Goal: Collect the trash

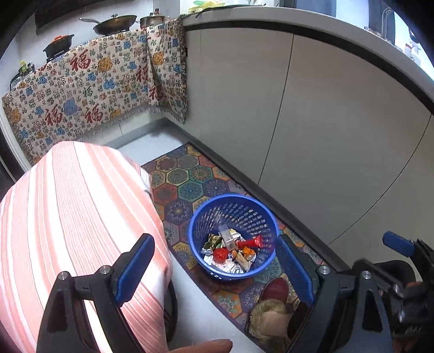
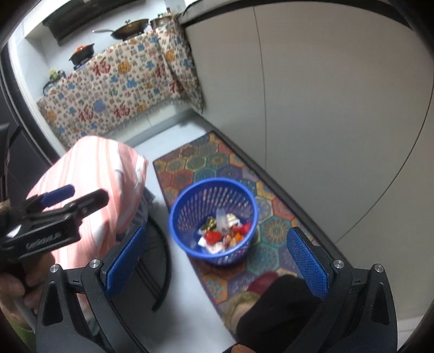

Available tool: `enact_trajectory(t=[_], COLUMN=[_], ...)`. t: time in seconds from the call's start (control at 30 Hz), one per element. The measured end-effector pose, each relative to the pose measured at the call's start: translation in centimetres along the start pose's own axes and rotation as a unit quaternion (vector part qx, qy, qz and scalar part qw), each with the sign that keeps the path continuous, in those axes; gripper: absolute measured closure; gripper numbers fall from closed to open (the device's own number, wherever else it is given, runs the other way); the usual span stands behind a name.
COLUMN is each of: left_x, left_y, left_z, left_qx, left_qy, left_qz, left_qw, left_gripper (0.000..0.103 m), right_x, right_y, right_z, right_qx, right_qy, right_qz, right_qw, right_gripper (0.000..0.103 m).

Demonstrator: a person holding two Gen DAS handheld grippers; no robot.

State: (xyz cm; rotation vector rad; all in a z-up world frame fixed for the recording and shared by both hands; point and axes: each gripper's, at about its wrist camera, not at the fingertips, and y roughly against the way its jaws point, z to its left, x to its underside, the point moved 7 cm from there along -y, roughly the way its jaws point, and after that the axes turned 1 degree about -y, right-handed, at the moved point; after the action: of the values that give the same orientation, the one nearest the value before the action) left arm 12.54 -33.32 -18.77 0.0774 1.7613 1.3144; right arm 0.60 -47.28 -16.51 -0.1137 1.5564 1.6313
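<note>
Grey cabinets (image 1: 325, 114), patterned floor mat (image 1: 190, 179)

Round blue plastic basket (image 1: 233, 217), perforated walls, slightly glossy. Inside it, crinkled shiny foil and glossy red wrappers (image 1: 230, 251). Patterned hexagon-print floor mat (image 1: 187, 179), matt woven-looking surface. Pink-and-white striped cloth cover (image 1: 81, 217), soft, matt, finely ribbed. Cream printed fabric with fringed hem (image 1: 89, 92), coarse weave. Grey cabinet panels (image 1: 312, 122), smooth, satin. Metal frying pan (image 1: 114, 23), polished. Left gripper (image 1: 214, 268): black matt frame, blue textured rubbery pads, bright metal screws.
</note>
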Motion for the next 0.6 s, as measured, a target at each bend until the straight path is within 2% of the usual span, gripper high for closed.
enact_trajectory(t=[0.23,0.6], left_x=[0.2,0.1], left_y=[-0.2,-0.4], left_z=[0.2,0.5], left_qx=[-0.009,-0.012], left_qy=[0.003,0.008], left_qz=[0.004,0.011], left_qw=[0.9999,0.9998], left_gripper=[0.011,0.011], right_x=[0.3,0.6], right_y=[0.0,0.0], right_z=[1.7,1.4], right_qx=[-0.001,0.013], right_qy=[0.019,0.016], right_qz=[0.007,0.016], right_qw=[1.000,1.000], right_gripper=[0.000,0.000])
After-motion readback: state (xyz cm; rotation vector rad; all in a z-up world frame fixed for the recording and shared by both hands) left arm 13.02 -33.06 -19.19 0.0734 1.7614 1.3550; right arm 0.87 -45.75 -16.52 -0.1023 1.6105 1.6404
